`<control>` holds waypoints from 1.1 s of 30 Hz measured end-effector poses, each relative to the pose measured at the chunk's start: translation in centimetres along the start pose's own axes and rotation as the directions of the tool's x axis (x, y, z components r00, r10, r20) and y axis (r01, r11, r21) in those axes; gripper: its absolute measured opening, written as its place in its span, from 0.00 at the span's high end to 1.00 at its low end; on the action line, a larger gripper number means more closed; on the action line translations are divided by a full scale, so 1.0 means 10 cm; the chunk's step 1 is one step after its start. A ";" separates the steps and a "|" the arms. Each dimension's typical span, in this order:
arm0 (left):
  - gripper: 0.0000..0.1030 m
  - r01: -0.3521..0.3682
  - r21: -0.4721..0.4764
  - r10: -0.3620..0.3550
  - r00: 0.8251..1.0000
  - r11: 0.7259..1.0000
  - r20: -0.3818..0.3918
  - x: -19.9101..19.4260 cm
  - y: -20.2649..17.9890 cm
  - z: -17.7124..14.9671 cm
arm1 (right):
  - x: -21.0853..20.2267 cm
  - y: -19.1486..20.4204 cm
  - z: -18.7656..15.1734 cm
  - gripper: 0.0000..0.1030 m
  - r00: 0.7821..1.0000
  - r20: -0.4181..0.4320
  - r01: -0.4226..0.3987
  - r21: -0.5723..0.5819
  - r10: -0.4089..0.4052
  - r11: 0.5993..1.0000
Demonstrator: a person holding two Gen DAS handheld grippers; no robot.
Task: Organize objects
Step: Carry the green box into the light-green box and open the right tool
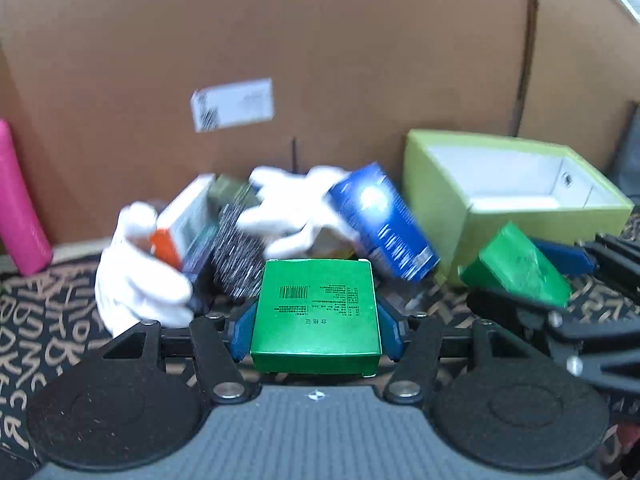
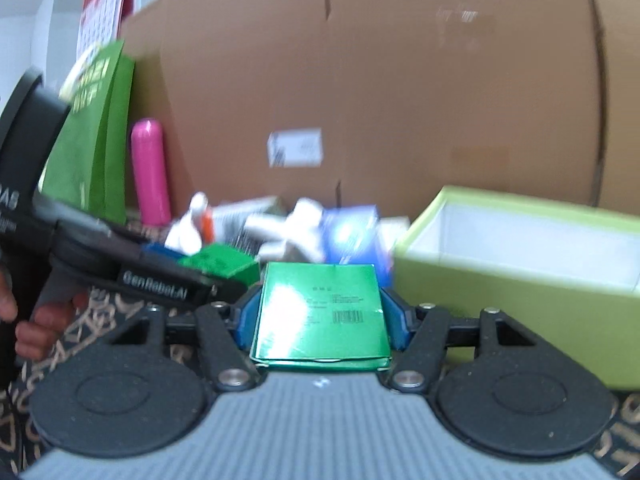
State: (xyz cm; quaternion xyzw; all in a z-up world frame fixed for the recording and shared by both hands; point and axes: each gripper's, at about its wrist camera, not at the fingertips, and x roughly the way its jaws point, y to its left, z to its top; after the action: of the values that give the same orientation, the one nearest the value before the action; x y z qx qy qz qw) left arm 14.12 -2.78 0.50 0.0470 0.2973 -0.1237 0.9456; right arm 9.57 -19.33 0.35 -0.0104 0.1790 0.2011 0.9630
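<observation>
- The left gripper (image 1: 316, 320) had its blue jaws pinched on the sides of a green box (image 1: 316, 316), held flat and clear of the patterned cloth (image 1: 48, 320).
- The right gripper (image 2: 320, 320) clamped a second green box (image 2: 320, 316) the same way, just beside the lime bin (image 2: 500, 280), open side up, probably the drop spot.
- A jumbled pile (image 1: 248, 232) of gloves and cartons waited against the cardboard wall (image 1: 320, 40).

An open box (image 2: 516, 264) sits right of the jumbled pile (image 2: 280, 228).
</observation>
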 end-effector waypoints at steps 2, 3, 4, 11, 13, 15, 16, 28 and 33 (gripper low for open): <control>0.39 0.009 0.001 -0.009 0.999 1.000 0.038 -0.06 -0.09 0.11 | -0.07 -0.10 0.13 0.41 0.999 0.044 0.024 -0.010 -0.023 1.000; 0.39 0.011 0.000 -0.011 0.998 1.000 0.059 -0.09 -0.14 0.16 | -0.09 -0.16 0.20 0.41 0.997 0.066 0.045 -0.011 -0.044 0.999; 0.39 0.015 0.000 -0.015 0.997 1.000 0.081 -0.12 -0.19 0.22 | -0.11 -0.23 0.27 0.41 0.993 0.090 0.071 -0.006 -0.070 0.997; 0.39 0.050 0.004 -0.049 0.976 0.999 0.211 -0.11 -0.61 0.64 | 0.05 -0.86 0.44 0.41 0.920 0.156 0.348 0.092 -0.358 0.933; 0.39 0.075 0.001 -0.074 0.974 0.997 0.213 0.02 -0.75 0.76 | 0.07 -1.02 0.36 0.41 0.896 0.129 0.416 0.091 -0.425 0.905; 0.39 0.119 -0.005 -0.116 0.973 0.993 0.197 0.18 -0.90 0.86 | 0.05 -1.20 0.30 0.41 0.887 0.100 0.438 0.126 -0.450 0.890; 0.39 0.130 -0.003 -0.127 0.974 0.992 0.187 0.28 -0.99 0.89 | 0.04 -1.27 0.29 0.41 0.882 0.090 0.447 0.144 -0.462 0.883; 0.38 0.108 0.027 -0.110 0.992 0.994 0.065 1.25 -1.49 1.07 | 0.14 -1.73 0.15 0.40 0.847 -0.047 0.528 0.193 -0.530 0.827; 0.05 0.141 -0.013 -0.139 0.986 0.990 0.090 1.28 -1.44 1.05 | 0.28 -1.66 0.13 0.21 0.824 -0.069 0.566 0.119 -0.562 0.816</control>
State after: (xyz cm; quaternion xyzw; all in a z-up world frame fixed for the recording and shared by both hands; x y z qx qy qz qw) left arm 26.27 -21.02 1.47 0.0116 0.2588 -0.1889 0.9472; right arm 18.91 -33.45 -0.23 -0.0012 0.1958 -0.1056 0.9749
